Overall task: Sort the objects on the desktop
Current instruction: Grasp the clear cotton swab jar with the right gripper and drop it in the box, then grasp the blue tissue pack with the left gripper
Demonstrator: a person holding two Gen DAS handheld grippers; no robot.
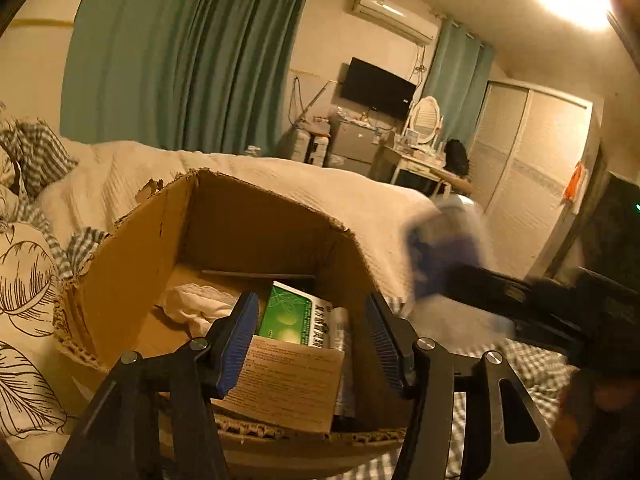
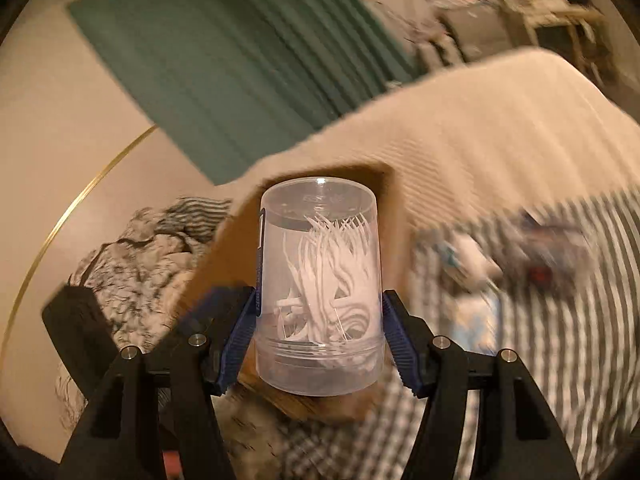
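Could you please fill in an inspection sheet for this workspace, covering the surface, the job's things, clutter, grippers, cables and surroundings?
Surface: a bed with a cream blanket and checked sheet.
Job's things: an open cardboard box with torn rims holds a green-labelled packet, a printed leaflet and white cloth; a clear plastic jar holds white floss picks.
Clutter: blurred small items on the sheet in the right wrist view; patterned pillows.
Grippers: left gripper open over the box, nothing between its pads; right gripper shut on the jar.
Cables: cords hanging on the far wall, too small to detail.
Surroundings: teal curtains, wall television, air conditioner, dressing table, wardrobe.
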